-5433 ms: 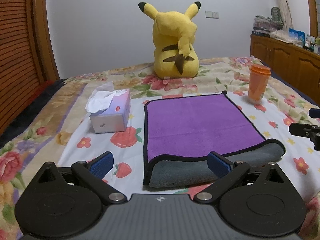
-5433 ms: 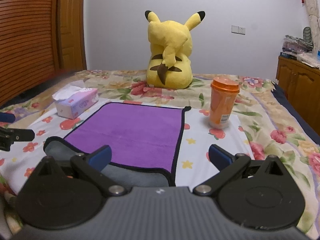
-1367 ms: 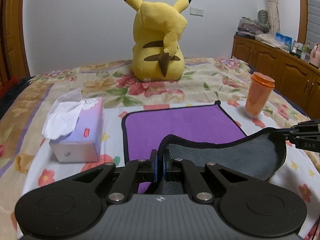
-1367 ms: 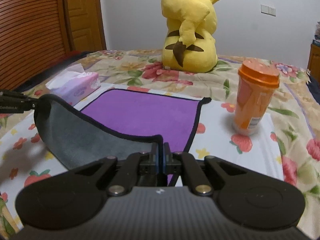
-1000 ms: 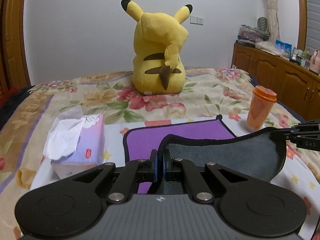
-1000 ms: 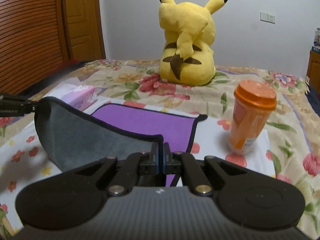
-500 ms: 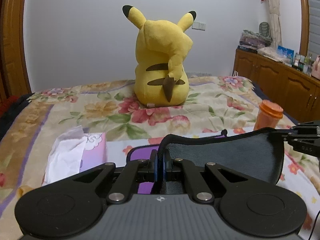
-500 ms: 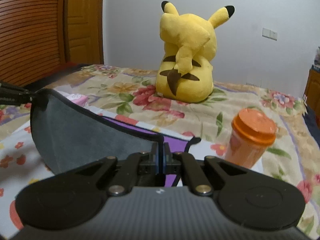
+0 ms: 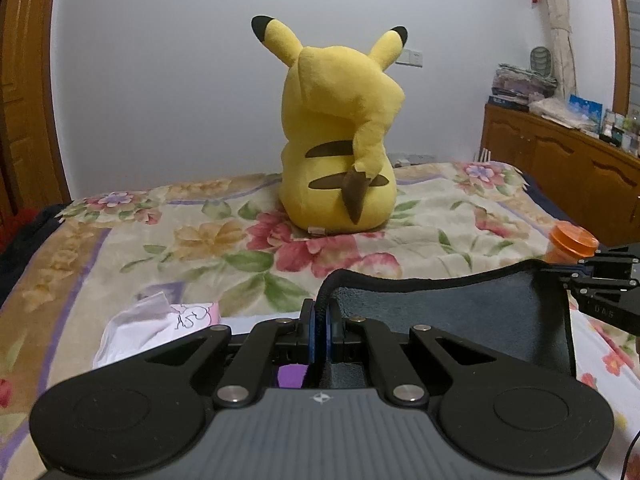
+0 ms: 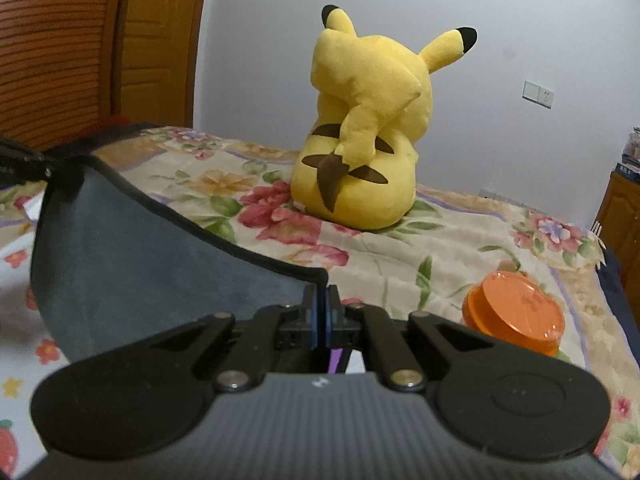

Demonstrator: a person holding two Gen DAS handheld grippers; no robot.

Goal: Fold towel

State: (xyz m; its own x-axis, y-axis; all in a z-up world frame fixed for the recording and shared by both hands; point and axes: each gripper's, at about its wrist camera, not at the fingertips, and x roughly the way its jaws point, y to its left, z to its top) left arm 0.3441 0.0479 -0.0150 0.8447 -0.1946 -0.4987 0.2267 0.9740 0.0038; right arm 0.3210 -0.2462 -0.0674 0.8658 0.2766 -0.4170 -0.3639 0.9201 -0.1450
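Here, little writing is showing: the right gripper's [image 9: 560, 274] dark body, seen from the left camera, is carrying small pale letters too faint to read with any confidence, and the tissue box [image 9: 196, 314] is bearing a dark scribbled drawing on its pink and white top rather than words. That box is sitting on the bed [image 9: 168, 240] at the left, with a white tissue [image 9: 134, 330] sticking up out of its opening. An orange cup [image 10: 514, 312] is standing on the bed at the right with its orange lid on, so its contents are hidden.

The towel [image 9: 448, 316] is hanging in the air above the bed, stretched between the 2 grippers. Its grey fleecy side is facing both cameras, a black hem is running along its top edge, and a sliver of purple is peeking out below each gripper. The top edge is sagging a little between the 2 held corners.

The left gripper [image 9: 319, 330] is pinching 1 corner of the towel tight between its blue pads. The right gripper is clamping the other corner in the same way, its fingers closed flat on the hem.

A yellow plush toy [image 10: 366, 140] is sitting on the bed beyond the towel, its back turned to both cameras.
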